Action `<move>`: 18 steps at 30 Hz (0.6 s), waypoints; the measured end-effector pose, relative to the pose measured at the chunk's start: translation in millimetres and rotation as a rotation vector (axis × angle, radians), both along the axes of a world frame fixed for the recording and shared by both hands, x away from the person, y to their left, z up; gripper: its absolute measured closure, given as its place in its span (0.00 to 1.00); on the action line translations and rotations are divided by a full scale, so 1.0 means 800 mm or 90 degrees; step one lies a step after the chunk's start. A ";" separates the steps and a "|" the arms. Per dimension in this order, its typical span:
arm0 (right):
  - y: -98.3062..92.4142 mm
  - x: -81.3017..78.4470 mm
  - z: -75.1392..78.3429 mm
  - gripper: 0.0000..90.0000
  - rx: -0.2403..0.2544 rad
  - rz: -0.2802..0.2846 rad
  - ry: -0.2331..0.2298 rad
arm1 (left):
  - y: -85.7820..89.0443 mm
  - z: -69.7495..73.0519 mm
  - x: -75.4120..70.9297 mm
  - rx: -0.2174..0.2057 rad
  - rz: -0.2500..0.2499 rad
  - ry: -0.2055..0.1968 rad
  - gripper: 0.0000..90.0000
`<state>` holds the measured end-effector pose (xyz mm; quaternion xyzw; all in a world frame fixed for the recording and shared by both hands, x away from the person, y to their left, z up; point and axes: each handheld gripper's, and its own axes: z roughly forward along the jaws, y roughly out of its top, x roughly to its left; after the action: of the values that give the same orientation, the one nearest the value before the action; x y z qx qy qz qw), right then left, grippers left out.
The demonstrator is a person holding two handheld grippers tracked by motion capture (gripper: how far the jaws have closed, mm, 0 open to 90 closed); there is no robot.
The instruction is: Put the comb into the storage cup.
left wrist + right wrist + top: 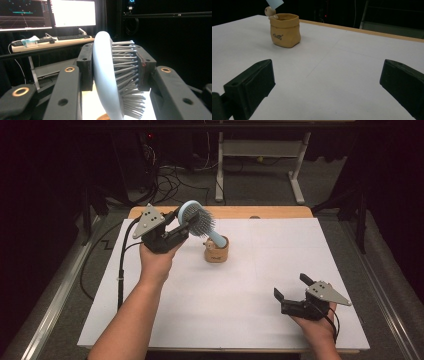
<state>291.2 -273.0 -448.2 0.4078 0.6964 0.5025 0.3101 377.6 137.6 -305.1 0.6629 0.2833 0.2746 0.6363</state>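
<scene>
Blue hairbrush (105, 75) clamped bristles-sideways, handle apparently over pot (285, 30).

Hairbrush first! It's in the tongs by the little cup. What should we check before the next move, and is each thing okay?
1. Left tongs shut on the light blue plastic hairbrush with grey bristles: ok.
2. Pads squeeze the brush head, one on its back, one on the bristles: ok.
3. Handle tip at the tan pouch-shaped cup: ok; inside or touching, cannot tell.
4. Cup upright on the white table sheet: ok.
5. Right tongs open, apart from the cup: ok.
</scene>
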 end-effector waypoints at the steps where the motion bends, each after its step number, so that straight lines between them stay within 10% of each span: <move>1: 0.000 0.000 0.000 0.00 0.000 0.000 0.000 | -0.001 -0.001 0.002 -0.001 0.001 0.001 0.65; 18: 0.000 0.000 0.000 0.00 0.004 0.001 -0.001 | -0.011 -0.008 0.030 0.005 0.016 0.020 0.65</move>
<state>290.9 -272.7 -447.8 0.4081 0.6950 0.5048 0.3091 401.9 129.0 -311.4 0.6657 0.3007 0.2734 0.6259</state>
